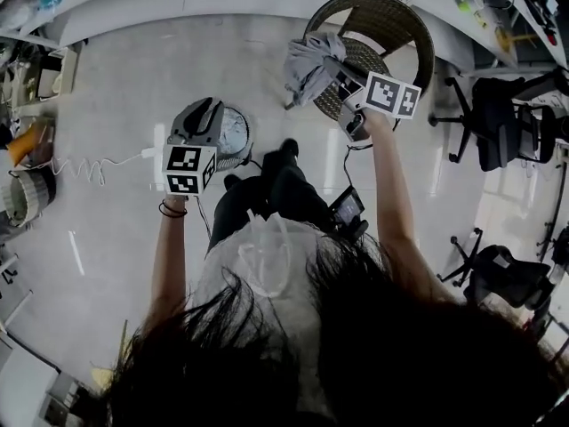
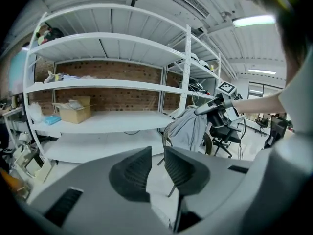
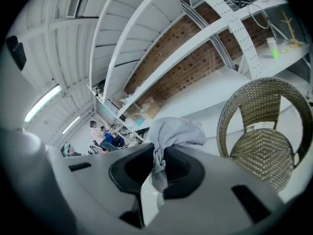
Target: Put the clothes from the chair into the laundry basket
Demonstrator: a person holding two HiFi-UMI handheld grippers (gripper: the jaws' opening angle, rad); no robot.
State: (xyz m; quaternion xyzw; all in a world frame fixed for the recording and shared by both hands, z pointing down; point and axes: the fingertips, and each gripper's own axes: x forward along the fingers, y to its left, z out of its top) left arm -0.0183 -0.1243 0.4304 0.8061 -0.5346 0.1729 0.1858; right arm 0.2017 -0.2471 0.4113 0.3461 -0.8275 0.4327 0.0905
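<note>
White shelves (image 2: 102, 85) line a brick wall (image 2: 112, 72) above a pale floor (image 1: 116, 96). Over the wicker chair (image 1: 402, 25), the right gripper (image 1: 340, 80) has its jaws clamped on a grey garment (image 1: 311, 63), which hangs bunched above the seat. The left gripper (image 1: 205, 109) hovers over a round basket (image 1: 235, 133), its jaws slightly apart with nothing between them

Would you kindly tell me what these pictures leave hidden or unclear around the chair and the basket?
Laundry basket: head view, left gripper covers part of it; contents unseen.
Grey garment: right gripper view, its lower end runs behind the right gripper; bunched, type unclear.
Wicker chair: head view, the garment hides part of the seat.
Shelf clutter: left gripper view, too small to identify.
</note>
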